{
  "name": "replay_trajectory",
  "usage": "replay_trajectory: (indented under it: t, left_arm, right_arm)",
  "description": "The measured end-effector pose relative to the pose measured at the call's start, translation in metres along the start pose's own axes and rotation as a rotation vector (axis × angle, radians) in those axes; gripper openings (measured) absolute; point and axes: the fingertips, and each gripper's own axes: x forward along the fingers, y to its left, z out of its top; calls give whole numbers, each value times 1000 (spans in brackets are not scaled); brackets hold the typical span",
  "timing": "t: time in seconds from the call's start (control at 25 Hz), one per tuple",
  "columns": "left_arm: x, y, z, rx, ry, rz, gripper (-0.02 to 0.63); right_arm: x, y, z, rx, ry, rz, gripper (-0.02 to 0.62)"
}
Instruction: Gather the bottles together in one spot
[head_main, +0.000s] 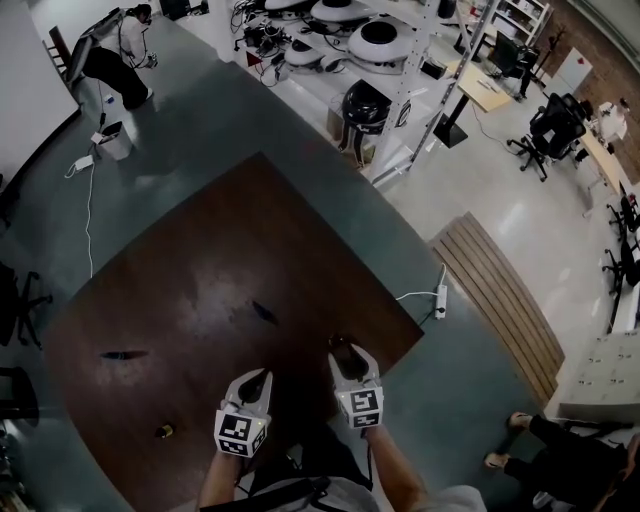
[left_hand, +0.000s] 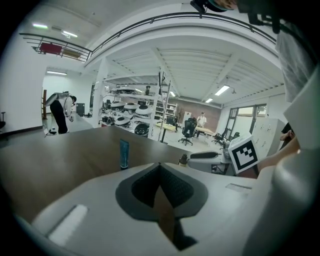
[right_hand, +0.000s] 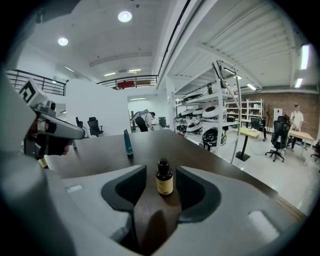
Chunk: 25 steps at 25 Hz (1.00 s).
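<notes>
With the left gripper (head_main: 261, 378) closed empty, we hold the right gripper (head_main: 341, 350)'s fingers apart around the small amber black-capped bottle (right_hand: 164, 179); closing off-centre could topple it.

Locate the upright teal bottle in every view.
Head view: teal bottle near the middle of the table.
Left gripper view: teal bottle standing left of centre.
Right gripper view: teal bottle left of centre, behind the small brown bottle.
Shared landmark: the bent-over person beyond the table.
</notes>
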Motion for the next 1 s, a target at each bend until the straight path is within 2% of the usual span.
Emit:
replay_trajectory:
  t: [0.08,0.44,0.6,0.8,1.0]
  left_arm:
    - [-2,1,1,-11,-1,1,-2]
    - [-2,12,-2,-25,9,25,-2]
    - [0,13,-3,-31,7,29,-2]
    - [-1,16,-4,-37,10,39,-2]
    - [-1,18,-4,-39,9,46,-2]
  right_arm:
    - [5,1,-1,2,2,-8,221]
    - [22,-1,-11,5,46,-9,249]
    - [26,-5,-11,-3,53,-11,214]
    - [28,-6,-11,-29,59,-12,132]
    - [29,-7,-10,-38,59,-7,132]
